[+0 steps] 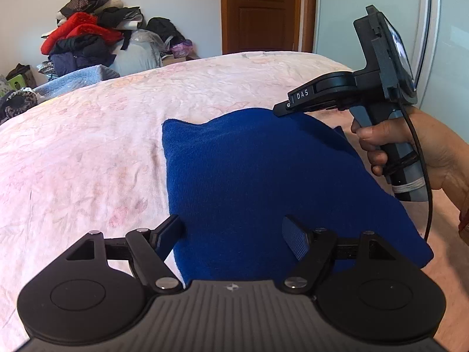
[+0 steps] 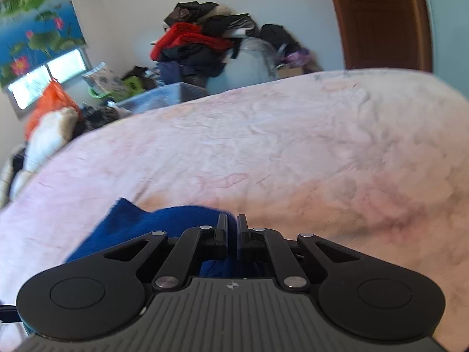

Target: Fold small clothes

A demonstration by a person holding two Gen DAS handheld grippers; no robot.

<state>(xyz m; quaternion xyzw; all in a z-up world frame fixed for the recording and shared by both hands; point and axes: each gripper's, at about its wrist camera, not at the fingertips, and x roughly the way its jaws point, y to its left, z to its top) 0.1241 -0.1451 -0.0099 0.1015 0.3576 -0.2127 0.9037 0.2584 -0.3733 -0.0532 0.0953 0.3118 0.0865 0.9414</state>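
Observation:
A blue knitted garment (image 1: 258, 176) lies folded on the pink bedspread (image 1: 88, 152). My left gripper (image 1: 234, 234) is open, its fingers spread over the garment's near edge, empty. My right gripper (image 1: 278, 110) is seen from the side at the garment's far right corner, held in a hand. In the right wrist view my right gripper (image 2: 231, 226) is shut, its fingers nearly together, with blue cloth (image 2: 140, 228) under and behind them; a pinch of cloth between them shows.
A heap of red and dark clothes (image 1: 85, 41) stands beyond the bed on the left, also in the right wrist view (image 2: 199, 47). A brown door (image 1: 261, 8) is at the back. The bedspread (image 2: 293, 146) stretches wide beyond the garment.

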